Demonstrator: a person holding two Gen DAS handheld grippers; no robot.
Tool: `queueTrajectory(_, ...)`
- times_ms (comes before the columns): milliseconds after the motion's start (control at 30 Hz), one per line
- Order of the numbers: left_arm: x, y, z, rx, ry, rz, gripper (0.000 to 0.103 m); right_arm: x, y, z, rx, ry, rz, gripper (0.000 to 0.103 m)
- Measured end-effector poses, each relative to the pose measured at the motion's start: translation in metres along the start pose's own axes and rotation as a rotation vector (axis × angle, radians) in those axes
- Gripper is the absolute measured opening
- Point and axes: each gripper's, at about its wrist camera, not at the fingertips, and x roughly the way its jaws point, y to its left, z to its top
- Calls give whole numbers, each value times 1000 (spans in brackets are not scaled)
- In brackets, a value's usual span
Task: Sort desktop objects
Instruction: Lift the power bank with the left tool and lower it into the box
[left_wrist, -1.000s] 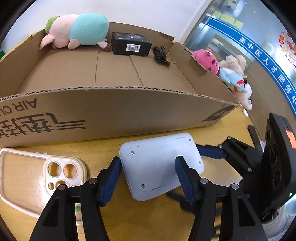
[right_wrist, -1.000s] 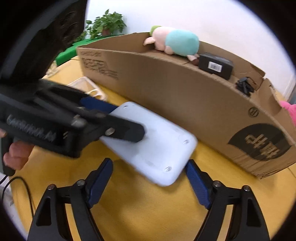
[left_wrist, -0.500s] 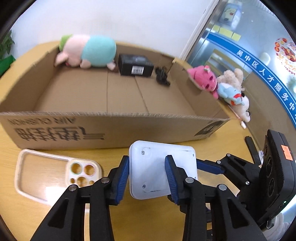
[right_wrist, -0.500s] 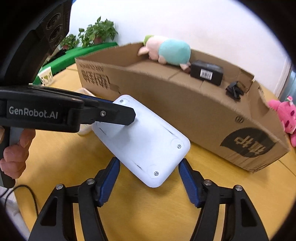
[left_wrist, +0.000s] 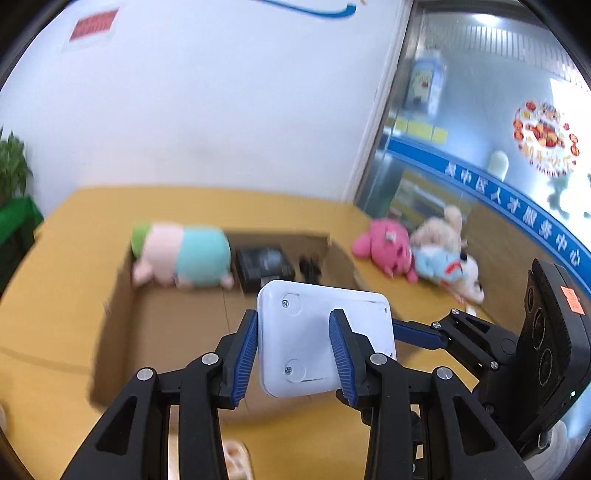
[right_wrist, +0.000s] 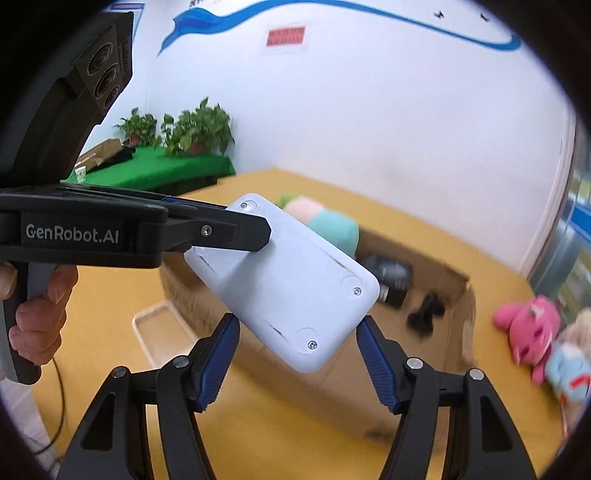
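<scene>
A white flat device (left_wrist: 295, 343) with screws in its back hangs in the air over the front wall of an open cardboard box (left_wrist: 166, 332). My left gripper (left_wrist: 292, 315) is shut on the device, one blue pad on each side. In the right wrist view the device (right_wrist: 295, 288) is tilted. Its lower end sits between the pads of my right gripper (right_wrist: 297, 320), which press on its two edges. The left gripper's finger (right_wrist: 229, 232) lies across its upper end.
Inside the box lie a pink and teal plush (left_wrist: 184, 258), a black packet (left_wrist: 264, 266) and a small black item (left_wrist: 308, 267). Pink and pale plush toys (left_wrist: 384, 251) lie to its right. A clear phone case (right_wrist: 162, 332) lies left of the box.
Both grippers closed on the white device and lifted it off the table together. It now hangs higher, over the box's front wall, and the box looks smaller and farther below.
</scene>
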Motion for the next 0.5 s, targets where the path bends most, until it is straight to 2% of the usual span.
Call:
queueTrajectory(100, -2, 14, 30, 8, -47, 25, 36, 10, -11, 34, -31, -37, 15, 66)
queueTrajectory(267, 12, 49, 68, 6, -64, 88, 36, 51, -20, 82, -44, -45, 63, 65)
queueTrajectory(367, 33, 80, 80, -16, -34, 123, 36, 86, -23, 101, -44, -20, 105, 66)
queueTrajectory(500, 72, 123, 79, -62, 58, 163, 36, 147, -22, 108, -26, 65, 175, 65)
